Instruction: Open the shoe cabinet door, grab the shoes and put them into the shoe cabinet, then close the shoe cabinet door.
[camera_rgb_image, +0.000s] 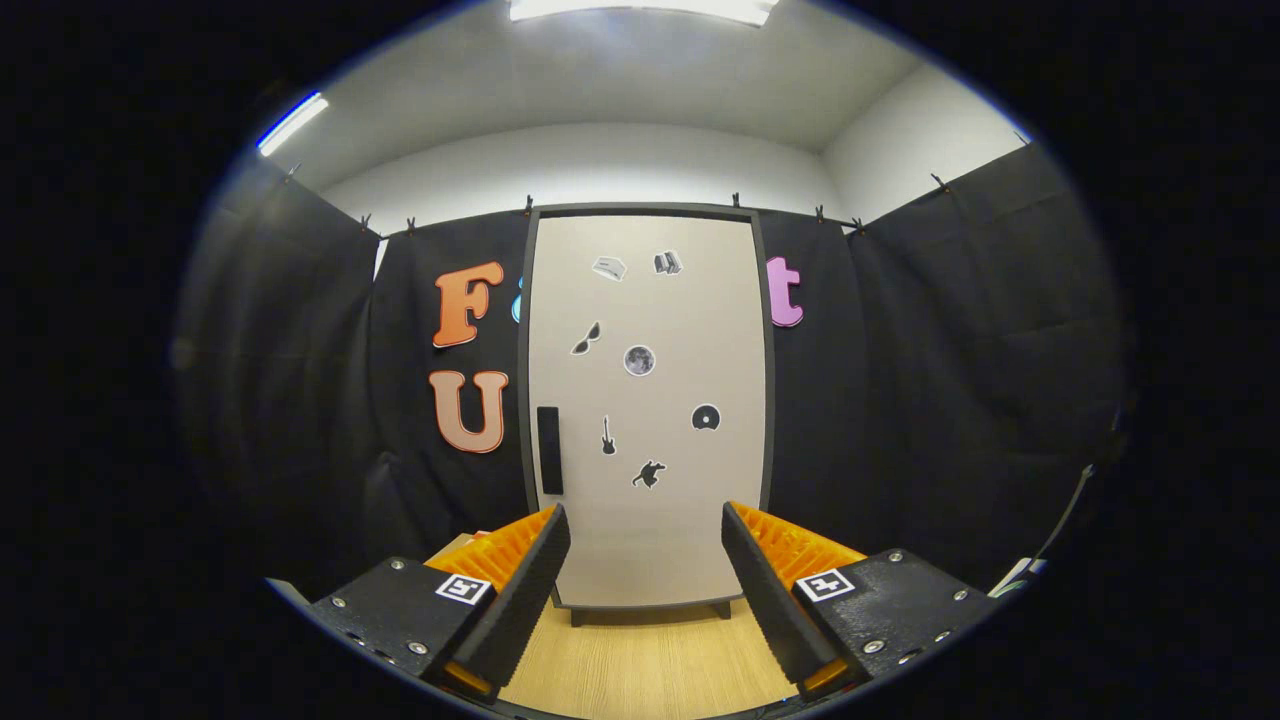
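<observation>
Shoe cabinet (648, 400) stands upright beyond the tongs (645, 545) at twelve o'clock, its one pale door (680, 540) closed inside a dark frame. One dark vertical handle (549, 450) sits near the door's nine o'clock edge. Seven small stickers (639, 360) are scattered over the door. The cabinet rests on a wooden floor (640, 670) on short dark feet. The tongs are released, two fingers (520, 600) spread apart with nothing between them, well short of the cabinet.

gripper (645, 525): screwed housings, square tags, ridged fingers apart
</observation>
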